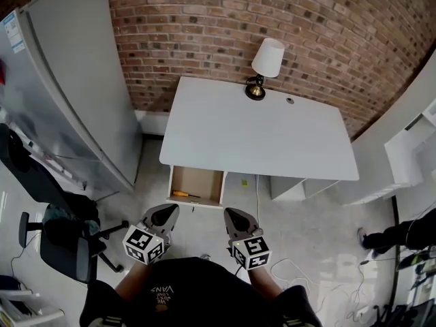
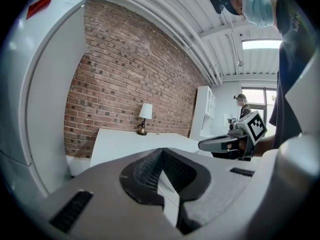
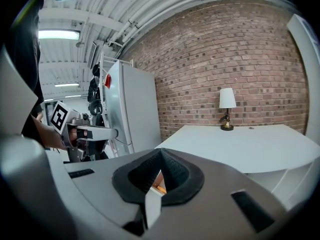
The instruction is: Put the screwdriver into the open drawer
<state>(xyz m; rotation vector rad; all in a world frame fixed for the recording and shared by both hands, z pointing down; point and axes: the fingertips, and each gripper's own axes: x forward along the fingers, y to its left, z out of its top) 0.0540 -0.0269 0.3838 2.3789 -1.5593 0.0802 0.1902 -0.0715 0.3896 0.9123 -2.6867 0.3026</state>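
Observation:
The screwdriver [image 1: 184,195], with a yellow handle, lies inside the open wooden drawer [image 1: 196,186] under the left end of the white desk [image 1: 259,131]. Both grippers hang in front of the drawer, close to the person's body and clear of it. My left gripper [image 1: 168,210] [image 2: 161,151] is shut with nothing between its jaws. My right gripper [image 1: 231,213] [image 3: 160,151] is also shut and empty. Through the slit below the right gripper's tips an orange bit of the screwdriver [image 3: 159,188] shows. Each gripper appears in the other's view, pointing toward the desk.
A table lamp [image 1: 266,67] stands at the desk's back edge by the brick wall. A tall grey fridge [image 1: 75,87] stands left of the desk, a black office chair [image 1: 58,230] beside it. White shelving [image 1: 409,155] is at the right, and cables [image 1: 300,271] lie on the floor.

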